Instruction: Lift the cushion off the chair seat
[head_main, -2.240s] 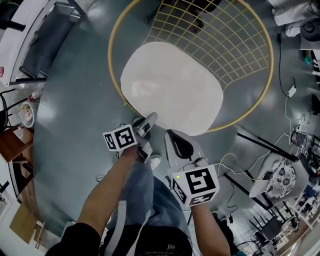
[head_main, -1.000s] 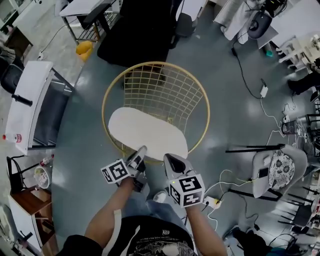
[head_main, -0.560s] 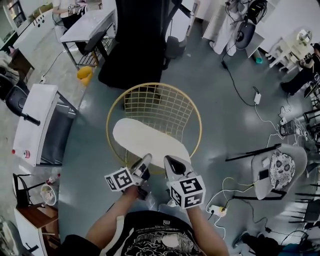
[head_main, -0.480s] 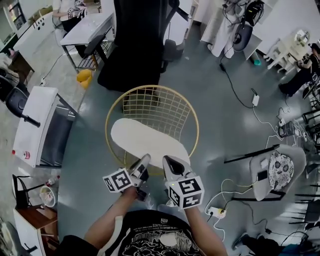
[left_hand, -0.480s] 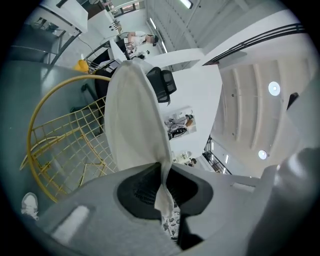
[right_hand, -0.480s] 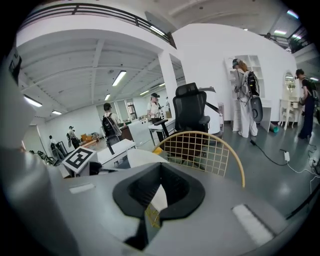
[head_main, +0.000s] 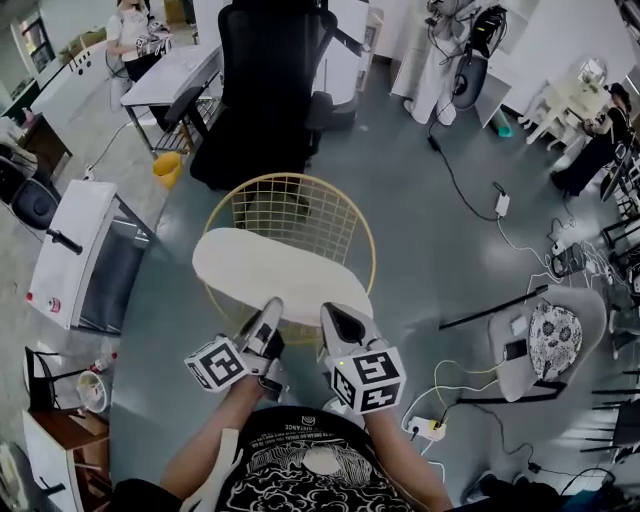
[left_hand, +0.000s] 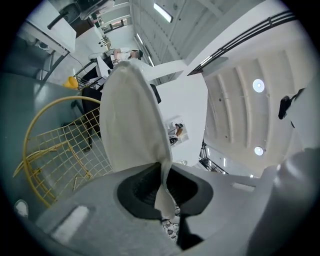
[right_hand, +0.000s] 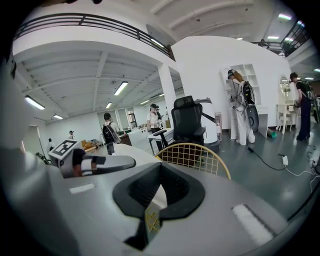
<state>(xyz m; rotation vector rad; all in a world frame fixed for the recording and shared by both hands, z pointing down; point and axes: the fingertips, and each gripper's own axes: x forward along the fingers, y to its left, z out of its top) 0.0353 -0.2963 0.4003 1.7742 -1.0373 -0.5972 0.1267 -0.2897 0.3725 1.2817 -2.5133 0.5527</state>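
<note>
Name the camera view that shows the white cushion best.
The head view: it shows the cushion whole, an oval over the gold wire chair, with the left claw and right claw on its near edge. The left gripper view shows it edge-on, its rim pinched. The right gripper view shows only a sliver in its claw.

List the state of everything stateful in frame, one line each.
cushion: near edge raised, pinched by both grippers; can't tell whether the far edge is clear of the seat
left gripper: shut on the cushion's near edge
right gripper: shut on the cushion's near edge
wire chair: upright on the floor, seat hidden under the cushion from above
office chair: upright, nobody in it
</note>
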